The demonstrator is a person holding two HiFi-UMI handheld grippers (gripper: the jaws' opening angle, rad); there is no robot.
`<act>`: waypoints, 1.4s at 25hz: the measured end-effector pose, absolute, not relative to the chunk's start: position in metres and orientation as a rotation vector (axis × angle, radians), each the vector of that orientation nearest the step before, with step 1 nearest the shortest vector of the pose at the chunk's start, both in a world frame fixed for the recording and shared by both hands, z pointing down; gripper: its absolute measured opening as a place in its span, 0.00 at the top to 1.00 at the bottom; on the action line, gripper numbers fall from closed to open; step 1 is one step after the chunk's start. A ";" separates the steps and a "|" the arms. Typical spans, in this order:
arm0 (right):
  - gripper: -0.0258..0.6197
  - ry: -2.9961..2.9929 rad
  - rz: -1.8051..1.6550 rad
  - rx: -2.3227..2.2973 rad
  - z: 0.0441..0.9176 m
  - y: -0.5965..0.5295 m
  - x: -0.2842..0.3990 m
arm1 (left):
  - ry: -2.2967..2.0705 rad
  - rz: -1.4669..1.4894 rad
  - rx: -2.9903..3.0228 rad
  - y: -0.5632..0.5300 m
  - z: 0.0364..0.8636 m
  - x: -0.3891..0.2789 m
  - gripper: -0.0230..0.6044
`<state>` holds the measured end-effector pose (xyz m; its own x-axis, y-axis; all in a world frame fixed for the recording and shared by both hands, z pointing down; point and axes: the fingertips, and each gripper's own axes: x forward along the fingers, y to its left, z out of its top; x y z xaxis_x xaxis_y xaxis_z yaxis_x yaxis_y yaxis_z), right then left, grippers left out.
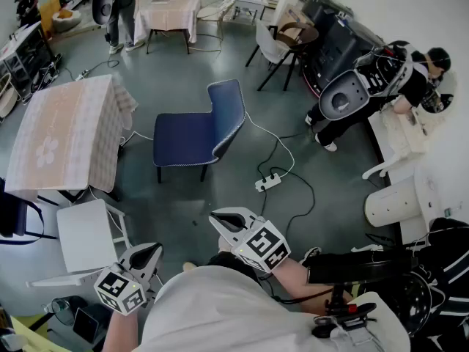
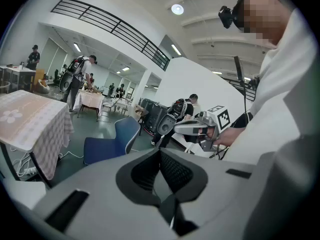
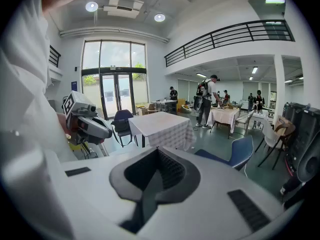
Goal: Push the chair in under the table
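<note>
Left hand-held gripper (image 1: pixel 149 253), right hand-held gripper (image 1: pixel 224 219), 2 closed empty, 1 blue chair (image 1: pixel 192 134) near table (image 1: pixel 58 134)

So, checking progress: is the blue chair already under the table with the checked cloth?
No, the blue chair stands on open floor, clear of the table, with its seat turned toward it.

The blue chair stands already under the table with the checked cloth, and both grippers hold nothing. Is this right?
No: the head view shows the blue chair on the floor, apart from the table. The left gripper and right gripper hold nothing.
</note>
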<state>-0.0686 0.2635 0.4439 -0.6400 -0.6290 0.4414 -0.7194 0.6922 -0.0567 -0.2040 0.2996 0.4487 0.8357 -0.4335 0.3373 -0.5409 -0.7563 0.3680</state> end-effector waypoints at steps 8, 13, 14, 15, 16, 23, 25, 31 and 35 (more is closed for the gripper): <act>0.94 -2.541 0.300 1.015 0.442 0.254 -0.057 | -0.755 0.312 2.563 0.293 0.446 -0.187 0.95; 0.94 -2.525 0.354 1.055 0.452 0.242 -0.035 | -0.760 0.347 2.569 0.282 0.456 -0.172 0.95; 0.94 -2.522 0.376 1.063 0.455 0.239 -0.026 | -0.759 0.348 2.570 0.280 0.456 -0.165 0.95; 0.94 -2.517 0.393 1.071 0.459 0.236 -0.017 | -0.756 0.345 2.570 0.277 0.455 -0.158 0.95; 0.94 -2.509 0.404 1.079 0.462 0.231 -0.009 | -0.754 0.341 2.571 0.274 0.454 -0.153 0.95; 0.79 -2.454 0.558 1.220 0.502 0.104 0.076 | -0.839 0.361 2.562 0.182 0.458 -0.119 0.95; 0.73 -2.417 0.615 1.269 0.516 0.053 0.111 | -0.857 0.355 2.547 0.148 0.457 -0.104 0.95; 0.60 -2.324 0.778 1.332 0.553 -0.089 0.186 | -0.920 0.360 2.502 0.064 0.428 -0.059 0.89; 0.59 -2.274 0.850 1.351 0.577 -0.168 0.223 | -0.951 0.373 2.479 0.027 0.421 -0.030 0.89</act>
